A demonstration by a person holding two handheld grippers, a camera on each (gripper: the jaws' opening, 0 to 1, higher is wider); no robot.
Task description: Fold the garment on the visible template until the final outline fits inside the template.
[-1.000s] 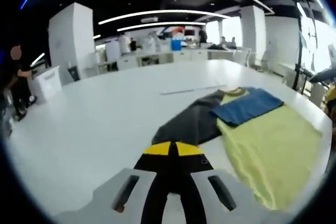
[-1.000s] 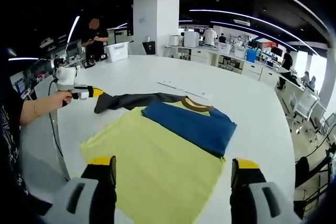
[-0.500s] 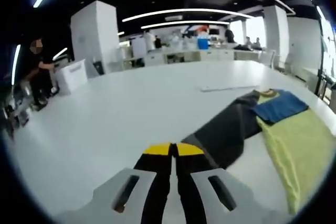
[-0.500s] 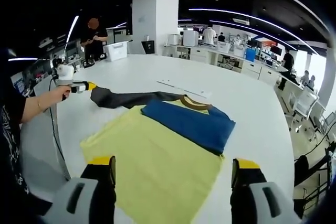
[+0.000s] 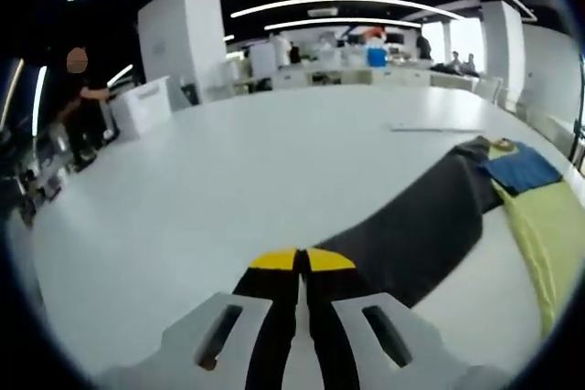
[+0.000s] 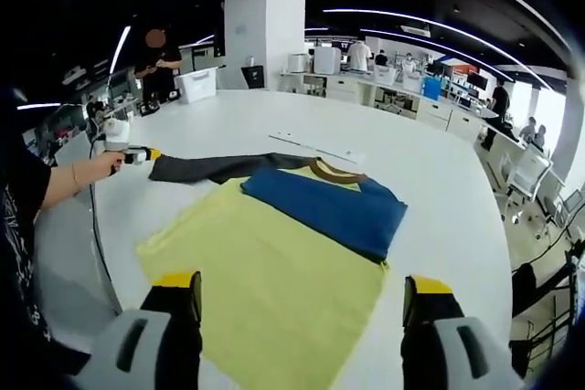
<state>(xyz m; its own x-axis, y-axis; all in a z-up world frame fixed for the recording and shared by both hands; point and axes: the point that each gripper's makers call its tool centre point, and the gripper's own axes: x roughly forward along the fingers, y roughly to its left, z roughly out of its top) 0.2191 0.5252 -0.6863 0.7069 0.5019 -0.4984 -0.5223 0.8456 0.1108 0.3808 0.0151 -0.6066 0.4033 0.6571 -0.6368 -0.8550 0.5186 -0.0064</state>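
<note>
Left gripper view: tongs [image 5: 297, 262] pinch the garment's dark sleeve [image 5: 411, 235].

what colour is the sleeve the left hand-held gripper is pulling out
Dark grey, almost black sleeve; it shows best in the right gripper view.

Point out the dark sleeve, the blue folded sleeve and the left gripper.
dark sleeve [image 6: 196, 167]: right gripper view, middle of the stretched sleeve.
blue folded sleeve [image 6: 329, 210]: right gripper view, centre of the blue panel.
left gripper [image 5: 299, 260]: left gripper view, between the yellow tips.
</note>
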